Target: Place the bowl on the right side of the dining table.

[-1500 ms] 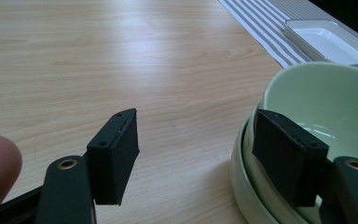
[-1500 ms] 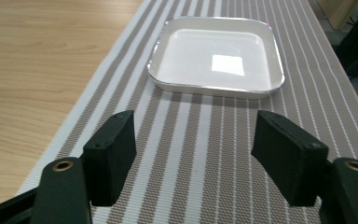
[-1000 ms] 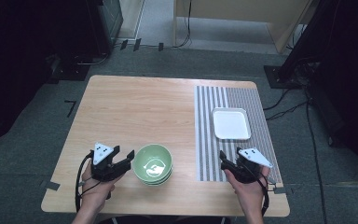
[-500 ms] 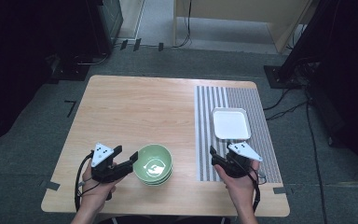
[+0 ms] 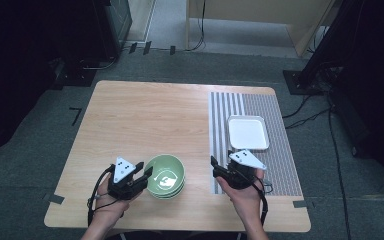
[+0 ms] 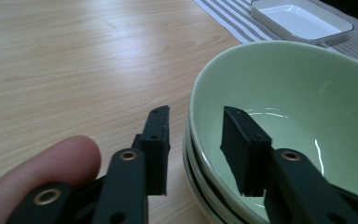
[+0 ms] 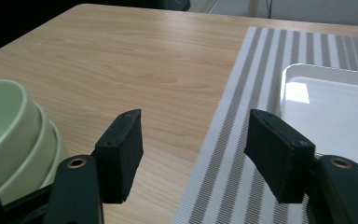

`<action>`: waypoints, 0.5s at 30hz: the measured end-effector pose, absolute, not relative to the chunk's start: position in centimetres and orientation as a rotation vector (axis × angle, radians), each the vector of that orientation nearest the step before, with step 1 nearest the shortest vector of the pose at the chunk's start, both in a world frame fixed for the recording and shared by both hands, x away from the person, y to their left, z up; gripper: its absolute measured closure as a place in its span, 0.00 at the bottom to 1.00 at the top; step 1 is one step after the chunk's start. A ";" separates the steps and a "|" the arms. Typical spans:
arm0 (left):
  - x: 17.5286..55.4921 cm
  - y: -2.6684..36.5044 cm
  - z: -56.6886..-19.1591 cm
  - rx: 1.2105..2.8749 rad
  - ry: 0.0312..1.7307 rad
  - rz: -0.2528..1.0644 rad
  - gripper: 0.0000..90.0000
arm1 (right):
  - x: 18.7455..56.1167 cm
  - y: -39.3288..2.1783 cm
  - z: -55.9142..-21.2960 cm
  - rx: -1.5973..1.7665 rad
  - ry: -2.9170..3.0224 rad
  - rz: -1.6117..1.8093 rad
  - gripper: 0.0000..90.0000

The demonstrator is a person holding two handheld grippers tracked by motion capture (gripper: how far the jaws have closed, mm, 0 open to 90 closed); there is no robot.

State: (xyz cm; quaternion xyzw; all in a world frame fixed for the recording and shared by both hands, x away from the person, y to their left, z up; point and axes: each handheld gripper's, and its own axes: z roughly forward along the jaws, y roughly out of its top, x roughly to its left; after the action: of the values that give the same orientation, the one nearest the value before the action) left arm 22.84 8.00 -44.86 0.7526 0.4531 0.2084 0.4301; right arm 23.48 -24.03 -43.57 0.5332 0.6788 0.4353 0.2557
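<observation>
While held low over the near edge of the wooden bench: left gripper at the left rim of a stack of pale green bowls, fingers narrowly parted and straddling the top bowl's rim, one outside and one inside, contact with the rim not discernible. Thumb of the left hand visible at lower left in the left gripper view. Stack of bowls nested, upright, near the bench's front edge, left of the striped placemat.

Right gripper held by the right hand at the near left edge of the striped placemat, fingers wide apart and holding nothing; in the right gripper view, one finger over bare wood, the other over the mat.

White rectangular tray flat on the placemat, just beyond the right gripper, well apart from the bowls. Same tray ahead of the right gripper's fingers, and again at upper right in the left gripper view. Dark floor with cables around the bench.
</observation>
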 end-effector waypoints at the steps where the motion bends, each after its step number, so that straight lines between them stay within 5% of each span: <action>1: 22.8 7.9 -44.9 1.883 1.130 0.525 0.74 | 23.5 -23.7 -43.5 1.444 1.850 1.187 0.41; 15: 22.5 7.1 -44.7 1.847 1.100 0.599 0.92 | 23.5 -19.7 -43.2 1.372 1.976 1.278 0.45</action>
State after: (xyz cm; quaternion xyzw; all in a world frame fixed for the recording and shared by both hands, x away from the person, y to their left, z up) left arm 22.48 7.09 -44.65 0.7434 0.4426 0.2412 0.4396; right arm 23.45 -19.66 -43.20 0.4927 0.7096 0.4590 0.2072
